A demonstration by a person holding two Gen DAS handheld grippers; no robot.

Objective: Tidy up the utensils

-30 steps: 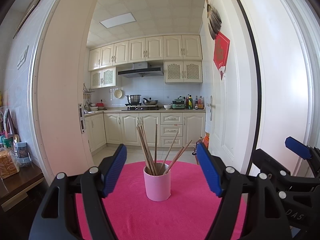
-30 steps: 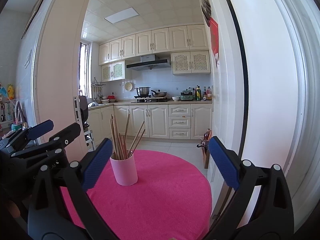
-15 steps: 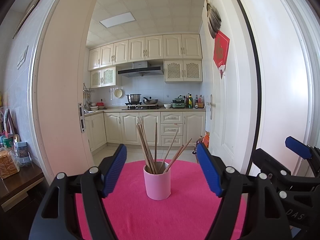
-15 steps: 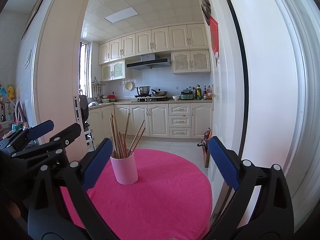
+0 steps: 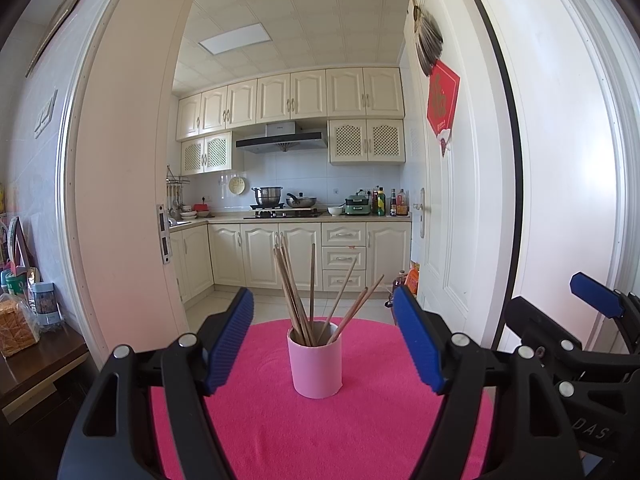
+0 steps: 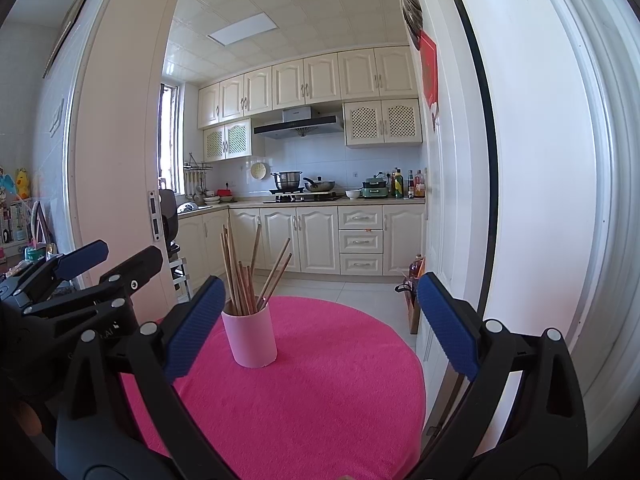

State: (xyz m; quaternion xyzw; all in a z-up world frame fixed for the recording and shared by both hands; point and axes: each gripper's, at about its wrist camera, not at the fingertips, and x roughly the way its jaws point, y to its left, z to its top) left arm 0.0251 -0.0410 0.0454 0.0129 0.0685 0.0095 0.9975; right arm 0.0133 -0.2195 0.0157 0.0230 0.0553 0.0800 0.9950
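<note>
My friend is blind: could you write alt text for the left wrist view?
A pink cylindrical cup of wooden chopsticks stands on a round magenta tablecloth, framed by the open left gripper; a cream kitchen lies beyond.

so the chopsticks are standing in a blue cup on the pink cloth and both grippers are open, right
Not quite: the cup is pink, not blue, as the left wrist view shows. The rest holds: the chopsticks stand in it on the pink cloth, and the left gripper and right gripper are both open.
</note>
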